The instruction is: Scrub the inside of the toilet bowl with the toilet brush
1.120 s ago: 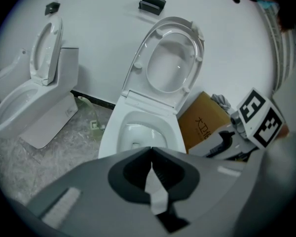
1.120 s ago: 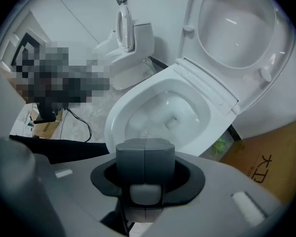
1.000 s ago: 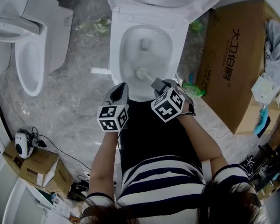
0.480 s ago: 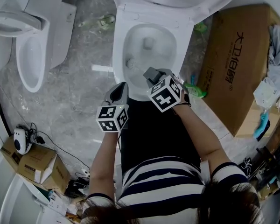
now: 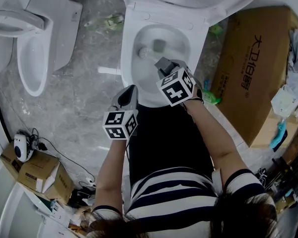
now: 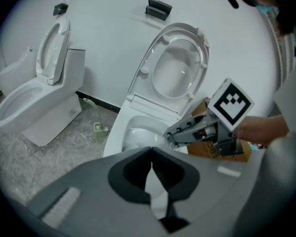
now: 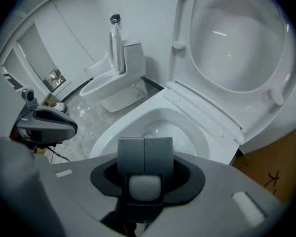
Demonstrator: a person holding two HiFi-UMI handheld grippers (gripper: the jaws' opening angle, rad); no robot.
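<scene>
The white toilet bowl (image 5: 134, 73) stands open at the top centre of the head view, lid raised. My right gripper (image 5: 162, 63) hangs over the bowl's near right side, shut on the toilet brush handle (image 7: 145, 185). The brush head (image 5: 143, 51) rests against the bowl's inner left wall, near the drain. In the right gripper view the jaws (image 7: 144, 141) cover most of the brush. My left gripper (image 5: 130, 89) is held just off the bowl's near left rim, jaws shut with nothing between them (image 6: 152, 163). From the left gripper view, the right gripper (image 6: 170, 138) points down into the bowl.
A second toilet (image 5: 35, 58) stands to the left on the grey marbled floor. A large cardboard box (image 5: 253, 68) sits right of the bowl, with a green bottle (image 5: 208, 97) at its foot. Small boxes (image 5: 37, 175) and cables lie at lower left.
My right gripper has moved forward over the bowl, and the brush head has swept from the near middle to the far left inside wall. The left gripper has barely moved.
</scene>
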